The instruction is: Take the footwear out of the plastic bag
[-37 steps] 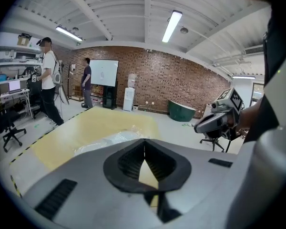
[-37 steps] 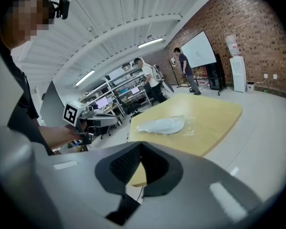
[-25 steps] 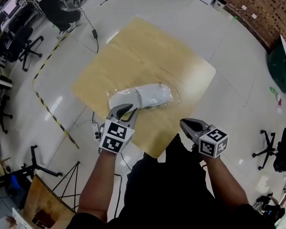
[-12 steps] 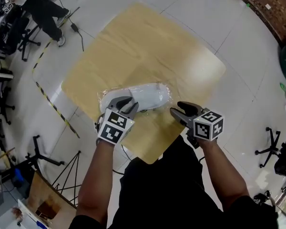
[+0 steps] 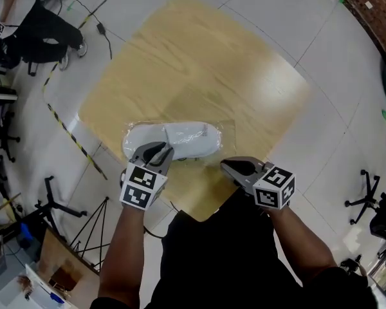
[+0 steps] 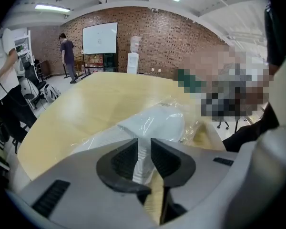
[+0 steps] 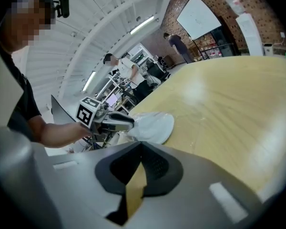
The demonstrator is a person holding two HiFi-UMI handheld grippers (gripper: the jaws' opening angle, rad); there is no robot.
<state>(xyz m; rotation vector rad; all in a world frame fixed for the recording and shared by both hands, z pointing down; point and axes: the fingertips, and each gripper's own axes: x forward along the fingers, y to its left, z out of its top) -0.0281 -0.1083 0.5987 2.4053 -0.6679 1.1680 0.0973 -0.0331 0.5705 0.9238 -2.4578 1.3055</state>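
A white shoe (image 5: 183,139) lies inside a clear plastic bag (image 5: 132,141) near the front edge of the wooden table (image 5: 199,63). My left gripper (image 5: 156,152) is at the bag's near side, shut on a fold of the plastic. In the left gripper view a white strip is pinched between the jaws (image 6: 143,149), with the shoe (image 6: 162,122) just beyond. My right gripper (image 5: 229,166) hovers over the table's front edge, to the right of the shoe, shut and holding nothing. The right gripper view shows its closed jaws (image 7: 142,150), the shoe (image 7: 155,126) and the left gripper (image 7: 126,122).
The table stands on a tiled floor. A tripod (image 5: 64,211) and black-yellow floor tape (image 5: 71,134) lie to the left. A person (image 5: 32,31) and office chairs (image 5: 373,198) are at the edges. A brick wall (image 5: 367,5) runs along the far right.
My right gripper has come in leftward, from beside the table to its front edge near the shoe. The left gripper stays at the bag's near side.
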